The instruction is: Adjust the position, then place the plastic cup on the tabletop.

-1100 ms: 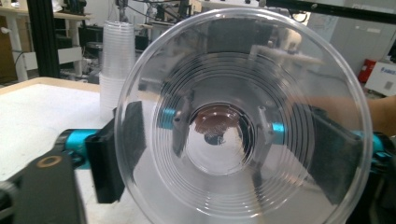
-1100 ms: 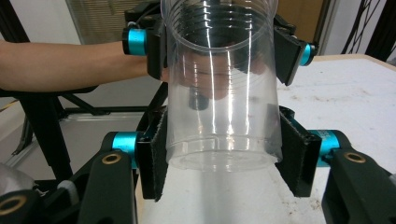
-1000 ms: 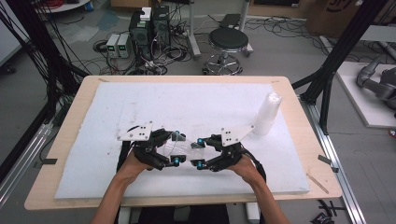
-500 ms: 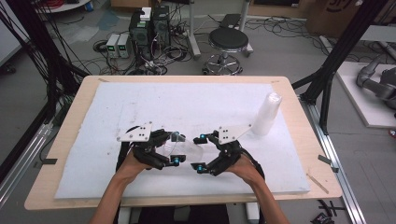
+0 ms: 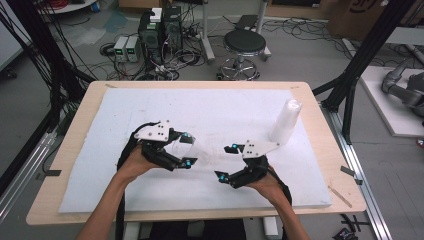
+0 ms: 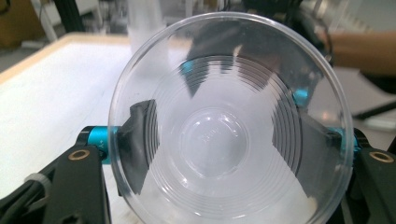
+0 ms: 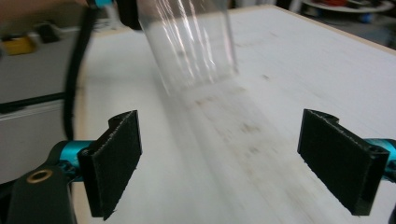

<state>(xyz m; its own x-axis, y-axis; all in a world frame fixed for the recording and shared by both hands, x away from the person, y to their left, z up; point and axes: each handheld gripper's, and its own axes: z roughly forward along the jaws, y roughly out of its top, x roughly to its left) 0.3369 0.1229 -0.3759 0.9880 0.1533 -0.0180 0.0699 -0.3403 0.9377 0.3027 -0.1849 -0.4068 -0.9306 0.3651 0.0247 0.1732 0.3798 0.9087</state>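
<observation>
Both hands have pulled apart since a moment ago, when my two tongs sat close together in the middle of the counter. My left tongs now sit to the left of the tall white stack of plastic cups, well apart from it, and they are clamped on one clear round plastic cup. Its open mouth looks at me in the left gripper view, and a black pad presses on each side. My right tongs have just opened wide and hold nothing; they sit near the stack, below it in the high view. The clear cup hangs over the white foam sheet that covers the wooden counter.

I think this is the step where one cup has come free and is being carried off. Next I should set it down upright on the sheet, then let go slowly so it does not tip.
</observation>
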